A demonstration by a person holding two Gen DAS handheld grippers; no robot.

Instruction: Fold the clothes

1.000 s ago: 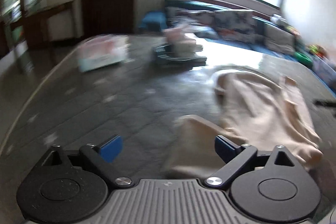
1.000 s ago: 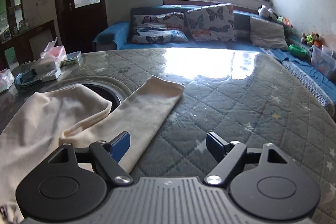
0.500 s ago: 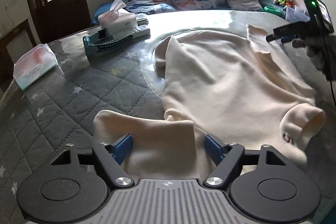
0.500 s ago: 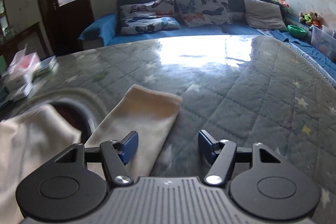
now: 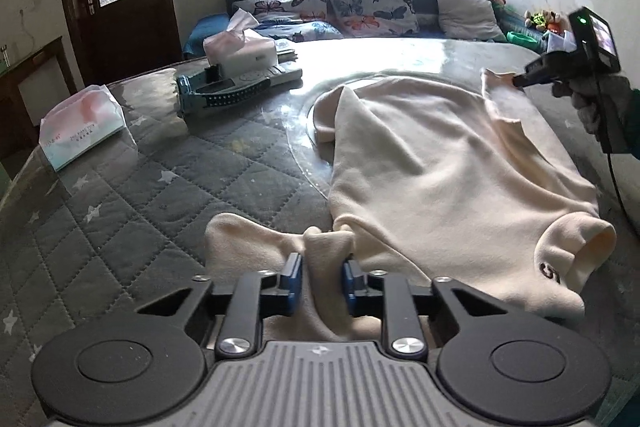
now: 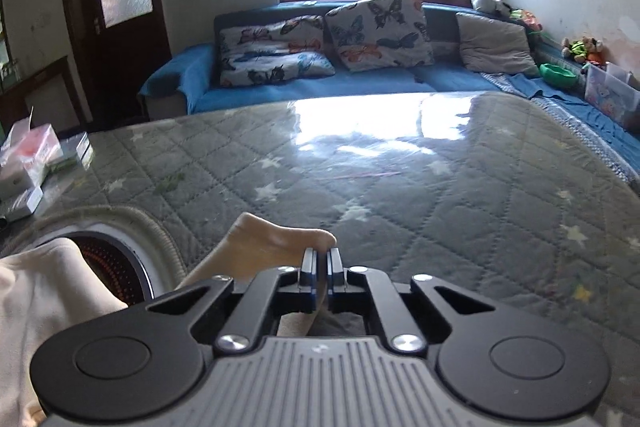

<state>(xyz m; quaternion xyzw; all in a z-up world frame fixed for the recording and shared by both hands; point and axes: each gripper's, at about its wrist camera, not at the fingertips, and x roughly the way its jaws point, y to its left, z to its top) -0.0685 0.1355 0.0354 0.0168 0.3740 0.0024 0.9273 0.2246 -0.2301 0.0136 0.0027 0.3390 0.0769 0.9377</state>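
On the far left of the left wrist view we see a soft tissue pack [image 5: 82, 125] lying on the grey quilted table cover [image 5: 168, 183]. Further right, toward the far edge, a tissue box [image 5: 240, 53] sits on a blue tray [image 5: 224, 93]. The cream sweatshirt [image 5: 444, 163] is spread flat across the middle and right of the table, partly over a round glass turntable [image 5: 304, 147]. Its collar lies near the right edge, with small dark embroidery on it.

Our left gripper [image 5: 320, 281] is closing, its blue pads pinching a bunched fold of the near sleeve cuff [image 5: 248, 243], which rests on the cover at the bottom of the picture. At the far right, a gloved hand [image 5: 592, 99] holds our right gripper [image 5: 520, 79], whose tip meets the far sleeve [image 5: 500, 95].

In the right wrist view, a corner of the sweatshirt body lies at the lower left over the turntable. Beside it the far sleeve's end [image 6: 272, 247] rises slightly off the cover, and the right gripper [image 6: 321, 259] is clamped on its edge, pads nearly together. Beyond stretches a blue sofa [image 6: 320, 87] with butterfly cushions [image 6: 376, 27].
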